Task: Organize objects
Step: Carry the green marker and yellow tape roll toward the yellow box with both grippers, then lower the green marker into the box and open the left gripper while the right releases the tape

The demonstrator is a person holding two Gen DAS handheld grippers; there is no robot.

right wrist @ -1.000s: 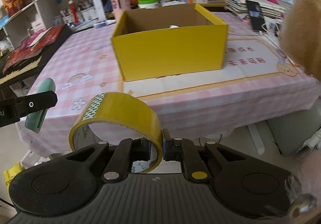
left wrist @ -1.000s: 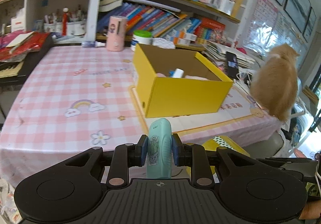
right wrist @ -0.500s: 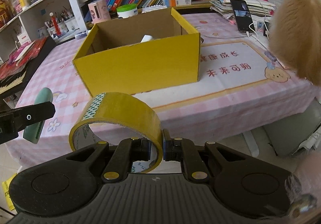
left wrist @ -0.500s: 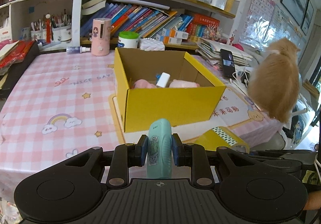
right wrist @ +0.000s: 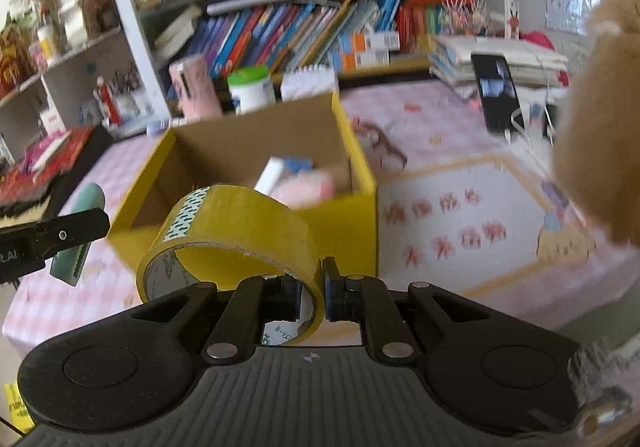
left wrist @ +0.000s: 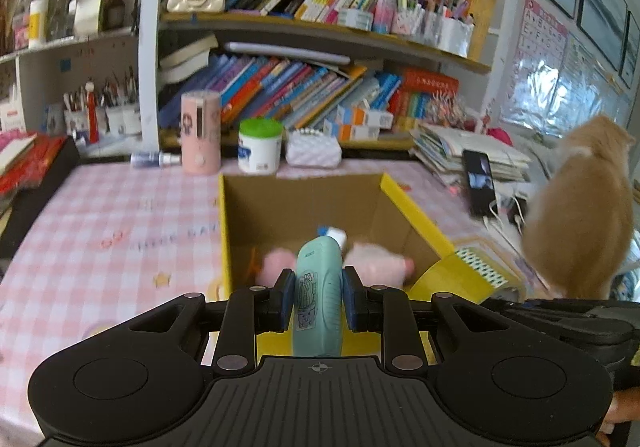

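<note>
Both tongs are clamped. Left gripper (left wrist: 319,297) pinches the teal bottle (left wrist: 319,287) by its sides, bottle upright at bottom centre of the left view. Right gripper (right wrist: 312,297) has one pad inside and one outside the wall of the yellow tape roll (right wrist: 232,235), lower centre of its view.

Behind them, the yellow box (left wrist: 416,215) sits open on the pink checked tablecloth (left wrist: 100,223). Pink soft items (left wrist: 374,261) and a white-and-blue pack (right wrist: 276,173) lie inside.

Right view alone shows my left tong from the side at the left edge, teal bottle poking above and below the finger. Left view alone shows the tape's patterned edge at lower right, beside the box corner.

Box contents are motion-blurred; can't tell what the pink things are. Orange cat (left wrist: 576,215) is cut off at the right edge in both views, on the table's right side.

Versus a second ago: box is closer and lower in frame, interior now visible. Both grips unchanged.
</note>
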